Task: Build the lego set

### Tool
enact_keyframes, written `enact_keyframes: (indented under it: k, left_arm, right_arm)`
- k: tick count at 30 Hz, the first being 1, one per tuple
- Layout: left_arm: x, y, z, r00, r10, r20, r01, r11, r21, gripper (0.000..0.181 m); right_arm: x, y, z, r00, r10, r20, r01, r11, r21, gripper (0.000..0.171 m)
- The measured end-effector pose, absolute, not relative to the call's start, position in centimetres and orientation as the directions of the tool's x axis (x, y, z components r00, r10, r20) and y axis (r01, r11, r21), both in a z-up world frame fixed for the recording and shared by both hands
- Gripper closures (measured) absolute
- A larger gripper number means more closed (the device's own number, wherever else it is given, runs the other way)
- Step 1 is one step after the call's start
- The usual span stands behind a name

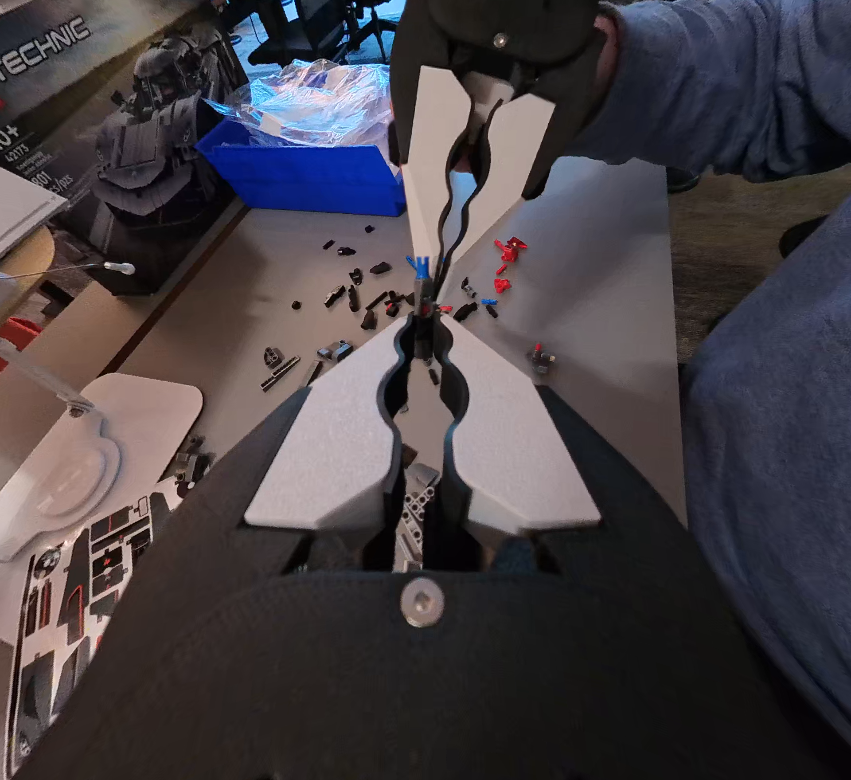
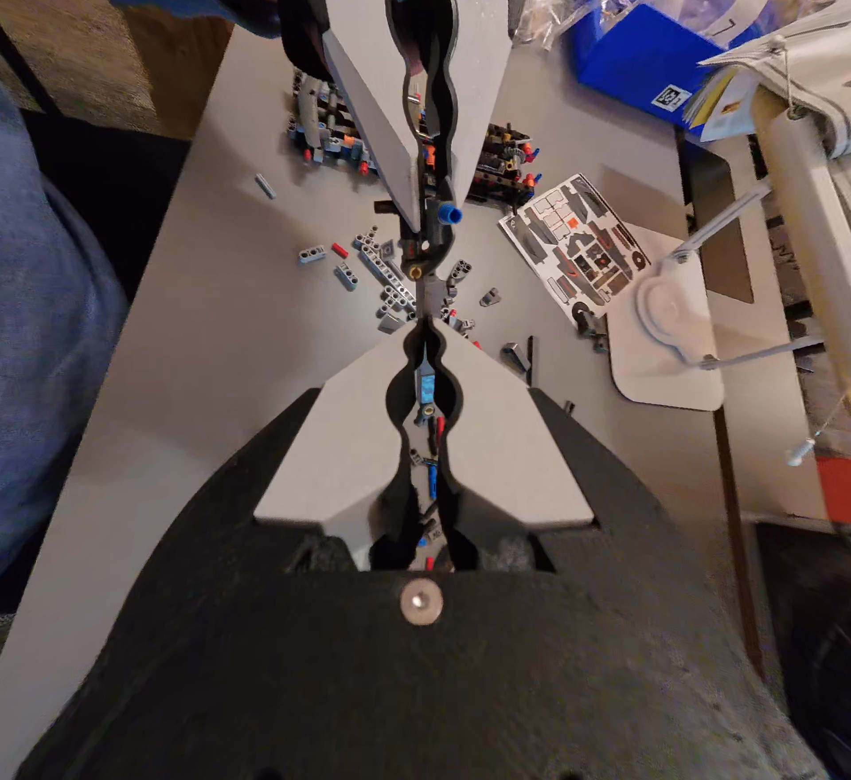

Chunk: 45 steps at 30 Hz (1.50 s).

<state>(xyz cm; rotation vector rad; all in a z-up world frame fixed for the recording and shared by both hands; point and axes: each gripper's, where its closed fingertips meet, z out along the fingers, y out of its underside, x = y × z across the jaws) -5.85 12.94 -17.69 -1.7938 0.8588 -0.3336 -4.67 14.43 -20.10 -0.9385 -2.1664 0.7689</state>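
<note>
Above a pale worktable (image 1: pixel 598 278), the left gripper (image 1: pixel 421 320) and right gripper (image 2: pixel 426 320) meet tip to tip, each with fingers pressed together on opposite ends of a small dark Lego assembly (image 2: pixel 426 246) carrying a blue pin (image 2: pixel 449 215). The piece hangs between the two tools, clear of the tabletop. Beneath lie loose black pieces (image 1: pixel 354 292), red pieces (image 1: pixel 506 255) and grey beams (image 2: pixel 382 269). A sticker sheet (image 2: pixel 575 246) rests nearby; farther back sit a partly built chassis (image 2: pixel 322 126), a blue bin (image 1: pixel 304 177) with plastic bags (image 1: pixel 322 99), and the set's box (image 1: pixel 92 113).
</note>
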Motion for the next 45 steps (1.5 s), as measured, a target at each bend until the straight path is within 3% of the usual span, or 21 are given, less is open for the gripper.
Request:
enact_keyframes:
  k: [1, 9, 13, 20, 25, 29, 33, 38, 45]
  left_arm:
    - [-5.9, 12.9, -17.6, 0.701, -0.692, -0.172, -0.387, -0.168, -0.907, 0.177]
    - [-6.6, 12.8, -16.5, 0.716, -0.691, -0.097, -0.28, -0.157, -0.947, 0.177]
    - [-7.1, 12.7, -15.7, 0.717, -0.695, -0.051, -0.213, -0.15, -0.966, 0.177]
    - [-7.0, 12.4, -14.8, 0.705, -0.708, -0.023, -0.174, -0.142, -0.975, 0.177]
    - [-6.6, 12.4, -14.6, 0.697, -0.717, -0.01, -0.161, -0.143, -0.977, 0.177]
    - [-6.3, 12.5, -14.5, 0.699, -0.715, -0.02, -0.166, -0.136, -0.977, 0.177]
    - [-6.6, 12.4, -14.6, 0.707, -0.707, -0.012, -0.157, -0.141, -0.977, 0.177]
    - [-7.6, 11.6, -15.5, 0.716, -0.698, -0.007, -0.205, -0.201, -0.958, 0.155]
    - [-11.5, 9.9, -16.7, 0.768, -0.64, 0.004, -0.22, -0.269, -0.938, 0.149]
  right_arm:
    - [-4.7, 14.4, -20.0, -0.534, 0.785, 0.314, 0.401, 0.562, -0.724, 0.171]
    - [-4.5, 14.9, -18.3, -0.505, 0.84, 0.2, 0.407, 0.436, -0.803, 0.164]
    - [-4.4, 15.4, -17.0, -0.494, 0.867, 0.059, 0.424, 0.3, -0.855, 0.142]
    - [-4.6, 15.8, -15.1, -0.515, 0.844, -0.151, 0.447, 0.114, -0.887, 0.143]
    - [-4.9, 14.7, -16.7, -0.547, 0.828, -0.126, 0.515, 0.214, -0.83, 0.144]
    - [-5.3, 13.9, -17.8, -0.568, 0.821, -0.059, 0.517, 0.301, -0.801, 0.164]
    - [-5.3, 13.7, -17.8, -0.575, 0.818, -0.015, 0.501, 0.338, -0.797, 0.166]
    - [-4.5, 14.0, -19.4, -0.582, 0.813, -0.006, 0.549, 0.388, -0.74, 0.166]
    - [-2.7, 13.9, -28.5, -0.654, 0.757, 0.019, 0.633, 0.56, -0.534, 0.166]
